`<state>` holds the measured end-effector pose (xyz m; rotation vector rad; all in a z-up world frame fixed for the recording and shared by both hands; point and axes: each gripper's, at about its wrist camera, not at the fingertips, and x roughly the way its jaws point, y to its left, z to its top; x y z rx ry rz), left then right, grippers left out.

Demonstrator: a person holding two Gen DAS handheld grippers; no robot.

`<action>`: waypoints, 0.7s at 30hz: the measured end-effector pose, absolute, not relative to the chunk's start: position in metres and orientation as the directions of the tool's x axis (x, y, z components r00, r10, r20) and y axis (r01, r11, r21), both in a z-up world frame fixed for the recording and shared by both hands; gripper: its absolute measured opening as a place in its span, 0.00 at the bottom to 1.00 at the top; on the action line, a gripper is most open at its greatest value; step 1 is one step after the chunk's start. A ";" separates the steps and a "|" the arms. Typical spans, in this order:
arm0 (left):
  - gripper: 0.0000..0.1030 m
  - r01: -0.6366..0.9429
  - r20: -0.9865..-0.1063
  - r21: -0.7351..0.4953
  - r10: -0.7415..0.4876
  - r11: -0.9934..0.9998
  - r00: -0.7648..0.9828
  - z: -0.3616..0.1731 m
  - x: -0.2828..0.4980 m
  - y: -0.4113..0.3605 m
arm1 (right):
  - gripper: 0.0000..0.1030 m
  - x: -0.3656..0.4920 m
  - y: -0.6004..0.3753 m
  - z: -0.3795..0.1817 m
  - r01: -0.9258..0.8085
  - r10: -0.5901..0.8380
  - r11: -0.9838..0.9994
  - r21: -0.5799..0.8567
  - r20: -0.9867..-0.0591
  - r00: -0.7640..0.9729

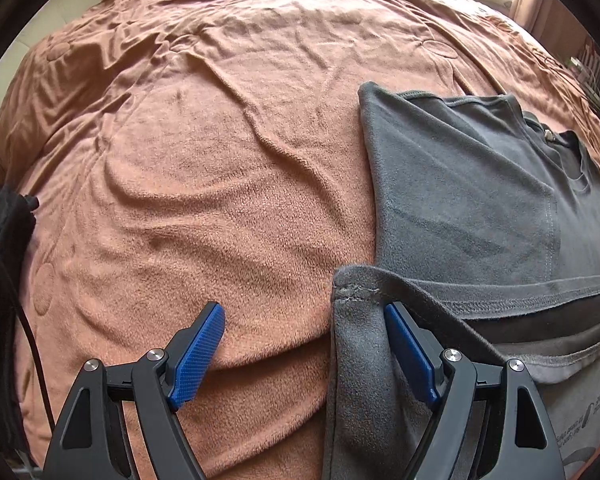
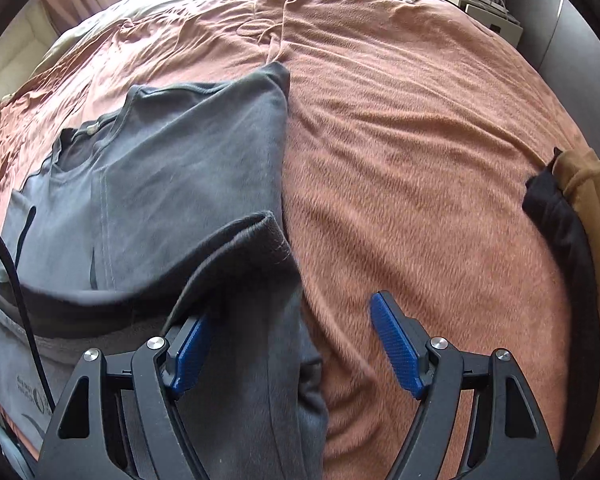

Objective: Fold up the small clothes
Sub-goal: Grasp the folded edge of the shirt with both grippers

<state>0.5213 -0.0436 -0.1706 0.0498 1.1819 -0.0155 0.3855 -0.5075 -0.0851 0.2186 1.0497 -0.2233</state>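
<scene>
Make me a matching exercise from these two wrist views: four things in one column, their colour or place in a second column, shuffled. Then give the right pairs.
Things:
1. shirt
2. bed cover
3. finger pads
4. brown garment

Descriptions:
A. blue, textured
B. at the right edge of the right wrist view, next to black cloth
C. grey, bottom hem folded up over its body
D. salmon pink, wrinkled, under everything

Pairs: 1-C, 2-D, 3-A, 4-B
</scene>
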 end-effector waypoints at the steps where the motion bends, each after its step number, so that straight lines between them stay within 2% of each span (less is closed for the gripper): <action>1: 0.82 0.033 -0.924 0.030 0.015 0.999 0.383 -0.171 0.522 -0.043 | 0.73 0.387 -0.510 -0.085 0.296 -0.082 0.952 0.075 -0.871 0.484; 8: 0.83 0.006 -0.913 0.015 0.011 1.000 0.409 -0.166 0.522 -0.037 | 0.73 0.381 -0.518 -0.074 0.345 -0.093 0.931 0.118 -0.837 0.539; 13: 0.78 0.025 -0.896 -0.077 -0.080 0.997 0.437 -0.159 0.511 -0.035 | 0.72 0.369 -0.515 -0.070 0.296 -0.051 0.943 0.149 -0.819 0.572; 14: 0.74 0.031 -0.894 -0.088 -0.093 0.996 0.438 -0.159 0.510 -0.036 | 0.70 0.367 -0.515 -0.070 0.284 -0.039 0.946 0.156 -0.815 0.578; 16: 0.62 0.029 -0.892 -0.103 -0.106 0.994 0.440 -0.161 0.510 -0.035 | 0.52 0.367 -0.514 -0.071 0.270 -0.028 0.950 0.156 -0.821 0.570; 18: 0.57 0.017 -0.888 -0.130 -0.124 0.991 0.444 -0.162 0.511 -0.032 | 0.46 0.367 -0.519 -0.070 0.262 -0.024 0.953 0.151 -0.825 0.564; 21: 0.51 0.022 -0.885 -0.171 -0.164 0.985 0.435 -0.165 0.513 -0.033 | 0.45 0.373 -0.518 -0.070 0.252 -0.012 0.954 0.160 -0.822 0.569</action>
